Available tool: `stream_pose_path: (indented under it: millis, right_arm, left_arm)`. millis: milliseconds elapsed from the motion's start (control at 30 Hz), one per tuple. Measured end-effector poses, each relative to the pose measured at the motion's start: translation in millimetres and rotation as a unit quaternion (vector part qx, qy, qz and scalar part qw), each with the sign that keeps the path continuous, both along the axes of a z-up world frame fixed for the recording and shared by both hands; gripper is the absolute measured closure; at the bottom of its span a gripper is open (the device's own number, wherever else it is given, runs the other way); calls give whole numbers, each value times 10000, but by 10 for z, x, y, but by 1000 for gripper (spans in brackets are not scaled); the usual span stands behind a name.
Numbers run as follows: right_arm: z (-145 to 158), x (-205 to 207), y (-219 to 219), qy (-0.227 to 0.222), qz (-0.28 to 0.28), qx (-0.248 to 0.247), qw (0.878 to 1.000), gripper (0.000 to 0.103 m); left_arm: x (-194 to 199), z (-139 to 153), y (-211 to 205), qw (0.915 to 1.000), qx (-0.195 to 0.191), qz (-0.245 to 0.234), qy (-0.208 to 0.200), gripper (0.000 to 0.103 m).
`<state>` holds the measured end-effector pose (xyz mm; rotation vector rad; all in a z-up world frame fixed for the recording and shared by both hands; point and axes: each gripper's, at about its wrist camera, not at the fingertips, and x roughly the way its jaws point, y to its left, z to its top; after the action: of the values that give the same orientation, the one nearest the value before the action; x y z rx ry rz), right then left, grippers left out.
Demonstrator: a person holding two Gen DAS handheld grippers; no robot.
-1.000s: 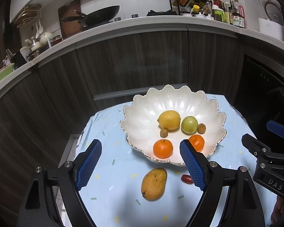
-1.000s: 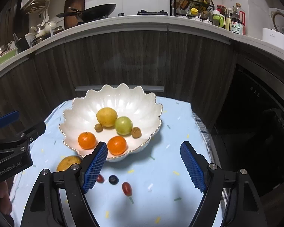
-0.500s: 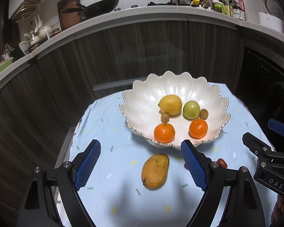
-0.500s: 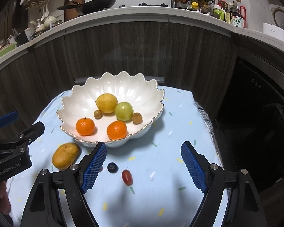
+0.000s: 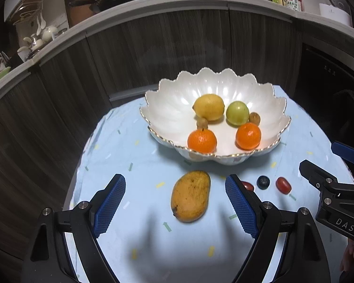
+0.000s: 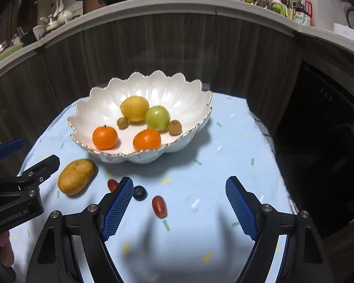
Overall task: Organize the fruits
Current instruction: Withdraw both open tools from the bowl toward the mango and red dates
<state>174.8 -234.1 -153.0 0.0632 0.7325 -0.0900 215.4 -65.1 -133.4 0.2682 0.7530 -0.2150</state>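
- We hold the left tool wide apart, empty, over the mango on the table; the right tool likewise over a grape tomato.
- Next we close on each and carry it to the bowl beyond.

The left gripper has black, angular arms with triangular cut-outs at the lower corners of the frame, silver round screws at the joints, and blue cross-hatched pads on the inner faces of its fingers. The right gripper is built the same. Seen from the side at the right edge, its black body bears white letters "DAS"; the left one, at the left edge, reads "GenRobot.AI". Each has a blue tip.
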Motion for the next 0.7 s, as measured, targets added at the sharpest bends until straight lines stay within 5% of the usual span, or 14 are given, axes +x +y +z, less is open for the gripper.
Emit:
stream_pose_path:
  millis: [700]
  right_arm:
    - [-461, 145, 143, 529, 251, 106, 9982, 36]
  left_arm:
    - [168, -452, 4, 9993, 6, 7, 378, 19]
